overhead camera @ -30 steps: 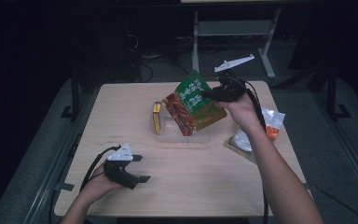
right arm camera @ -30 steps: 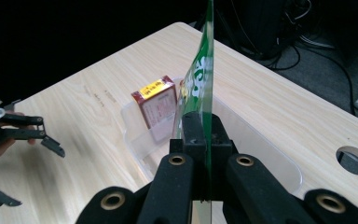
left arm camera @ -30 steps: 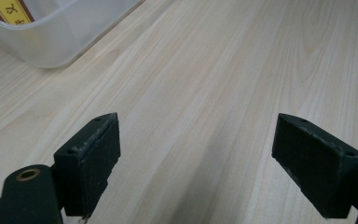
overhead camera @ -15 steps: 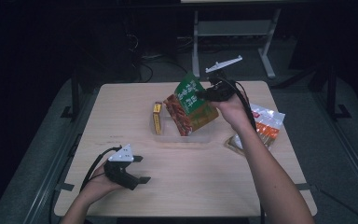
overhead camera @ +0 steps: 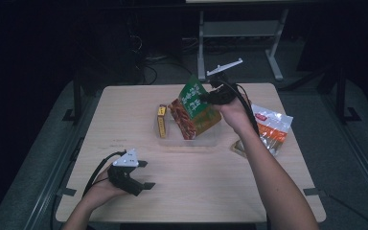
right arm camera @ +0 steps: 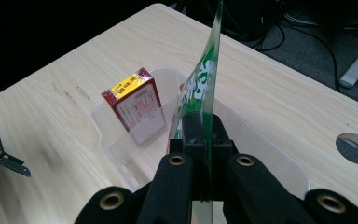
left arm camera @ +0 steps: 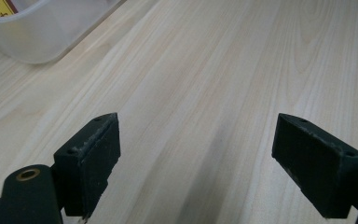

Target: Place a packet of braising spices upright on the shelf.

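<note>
Up near the far middle of the wooden table [overhead camera: 124, 120], the clear plastic bin [overhead camera: 165, 139] is serving as the landmark. The right gripper [overhead camera: 210, 96] is hovering just above the bin's right end, and its jaws are pinching the top edge of a green and orange snack bag [overhead camera: 194, 110]; in the right gripper view the bag's green edge [right arm camera: 205, 88] is running straight up between the two closed black jaws. The bag's lower part is hanging down into the bin, tilting toward the bin's left. A red and yellow box [overhead camera: 161, 120] is standing upright at the bin's left end, just beside the bag but apart from it, and in the right gripper view the same box [right arm camera: 135, 105] is leaning against the bin's wall [right arm camera: 109, 140]. To the right of the bin, another packet [overhead camera: 270, 125] with clear and orange parts is lying flat on the table behind the person's right forearm. Well away from the bin, toward the near left corner, the left gripper [overhead camera: 143, 175] is resting low over bare wood, and its jaws are standing wide apart with nothing between them; a corner of the bin [left arm camera: 32, 32] is showing ahead of it in the left gripper view.
</note>
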Demonstrator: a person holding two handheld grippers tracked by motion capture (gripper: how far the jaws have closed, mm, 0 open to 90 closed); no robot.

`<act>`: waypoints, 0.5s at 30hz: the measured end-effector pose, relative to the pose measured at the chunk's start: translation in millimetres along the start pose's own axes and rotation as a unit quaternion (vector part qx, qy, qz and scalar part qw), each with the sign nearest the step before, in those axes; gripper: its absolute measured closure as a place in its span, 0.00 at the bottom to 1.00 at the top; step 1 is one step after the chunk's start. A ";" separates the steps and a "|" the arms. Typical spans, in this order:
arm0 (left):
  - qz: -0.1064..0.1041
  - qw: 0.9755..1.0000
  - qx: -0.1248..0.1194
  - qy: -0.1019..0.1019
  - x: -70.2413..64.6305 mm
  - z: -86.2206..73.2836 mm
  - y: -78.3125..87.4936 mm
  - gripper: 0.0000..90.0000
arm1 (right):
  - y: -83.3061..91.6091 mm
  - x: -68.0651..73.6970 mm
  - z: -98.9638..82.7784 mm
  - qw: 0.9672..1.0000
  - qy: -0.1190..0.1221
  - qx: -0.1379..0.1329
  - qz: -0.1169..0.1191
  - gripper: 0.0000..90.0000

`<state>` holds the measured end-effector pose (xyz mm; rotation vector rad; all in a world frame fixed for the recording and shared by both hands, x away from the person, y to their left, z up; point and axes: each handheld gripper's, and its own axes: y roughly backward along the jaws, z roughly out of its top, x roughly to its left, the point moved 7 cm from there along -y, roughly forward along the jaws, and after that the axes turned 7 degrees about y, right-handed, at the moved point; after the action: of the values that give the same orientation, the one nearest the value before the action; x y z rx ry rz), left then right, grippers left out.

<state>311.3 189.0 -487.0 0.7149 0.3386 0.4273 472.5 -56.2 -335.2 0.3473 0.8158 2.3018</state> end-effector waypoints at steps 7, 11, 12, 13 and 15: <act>-0.002 1.000 0.002 -0.002 -0.8 -0.3 -0.5 0.16 | -1.2 -1.1 0.7 1.000 -0.005 0.003 -0.008 1.00; -0.002 1.000 0.002 -0.001 -0.6 -0.4 -0.8 0.16 | 0.6 0.3 1.6 1.000 -0.008 0.002 -0.007 1.00; -0.002 1.000 0.000 -0.002 -0.6 -0.4 -1.2 0.16 | 1.0 0.7 2.0 1.000 -0.006 0.002 -0.007 1.00; -0.002 1.000 0.001 -0.002 -0.6 -0.5 -1.2 0.16 | 1.6 1.5 2.6 1.000 -0.007 0.005 -0.008 1.00; -0.002 1.000 0.002 -0.004 -0.7 -0.6 -1.1 0.16 | 3.5 2.9 5.5 1.000 -0.006 0.004 -0.011 1.00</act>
<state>310.7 188.2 -488.2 0.7204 0.3330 0.4206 471.0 -53.8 -328.7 0.3541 0.8191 2.2748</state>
